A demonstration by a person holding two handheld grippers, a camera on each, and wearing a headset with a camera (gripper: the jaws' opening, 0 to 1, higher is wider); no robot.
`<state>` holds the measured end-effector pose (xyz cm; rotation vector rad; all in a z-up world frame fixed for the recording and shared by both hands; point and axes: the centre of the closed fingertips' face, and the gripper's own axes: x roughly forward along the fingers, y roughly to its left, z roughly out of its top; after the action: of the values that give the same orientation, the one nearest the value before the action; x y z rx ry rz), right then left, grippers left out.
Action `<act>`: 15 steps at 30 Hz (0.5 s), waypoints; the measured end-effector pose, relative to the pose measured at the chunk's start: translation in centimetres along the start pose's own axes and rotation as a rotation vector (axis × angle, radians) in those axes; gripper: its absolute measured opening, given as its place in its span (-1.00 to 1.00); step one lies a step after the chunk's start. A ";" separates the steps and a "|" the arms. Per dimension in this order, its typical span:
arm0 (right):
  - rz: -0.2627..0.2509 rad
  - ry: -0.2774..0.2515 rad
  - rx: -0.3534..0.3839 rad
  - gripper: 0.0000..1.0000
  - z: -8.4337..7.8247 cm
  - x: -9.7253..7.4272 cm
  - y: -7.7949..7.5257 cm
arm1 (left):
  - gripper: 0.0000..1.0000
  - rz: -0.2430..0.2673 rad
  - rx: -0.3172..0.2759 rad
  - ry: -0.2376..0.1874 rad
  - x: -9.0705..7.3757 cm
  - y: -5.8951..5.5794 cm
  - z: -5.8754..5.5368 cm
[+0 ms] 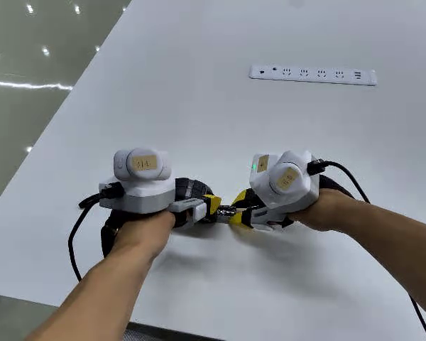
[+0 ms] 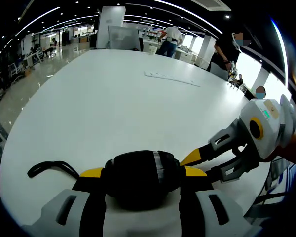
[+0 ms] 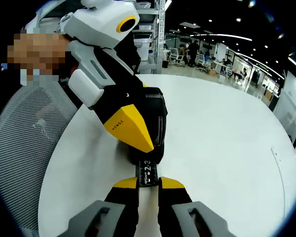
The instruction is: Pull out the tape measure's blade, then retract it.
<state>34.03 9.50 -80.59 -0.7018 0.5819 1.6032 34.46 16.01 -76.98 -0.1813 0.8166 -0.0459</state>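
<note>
Black round tape-measure case [image 2: 143, 180] sits clamped in left tongs [image 2: 143, 173]. Right tongs [image 3: 149, 185] pinch its barely-drawn blade [image 3: 148, 173] just beside the case. A steady outward pull seems next.

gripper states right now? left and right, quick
left gripper: shut on the tape measure case.
right gripper: shut on the blade, with a short length out of the case.
</note>
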 end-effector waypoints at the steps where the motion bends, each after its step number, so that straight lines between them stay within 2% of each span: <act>1: 0.000 0.000 -0.001 -0.79 0.1 0.1 0.0 | 0.09 0.000 0.000 0.000 0.0 0.0 0.0; 15: 0.008 -0.009 -0.014 -0.78 1.0 1.0 0.1 | 0.10 -0.001 -0.003 -0.001 0.1 0.1 0.0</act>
<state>33.73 10.86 -80.62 -0.7033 0.5679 1.6188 34.52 16.10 -77.03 -0.1852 0.8156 -0.0456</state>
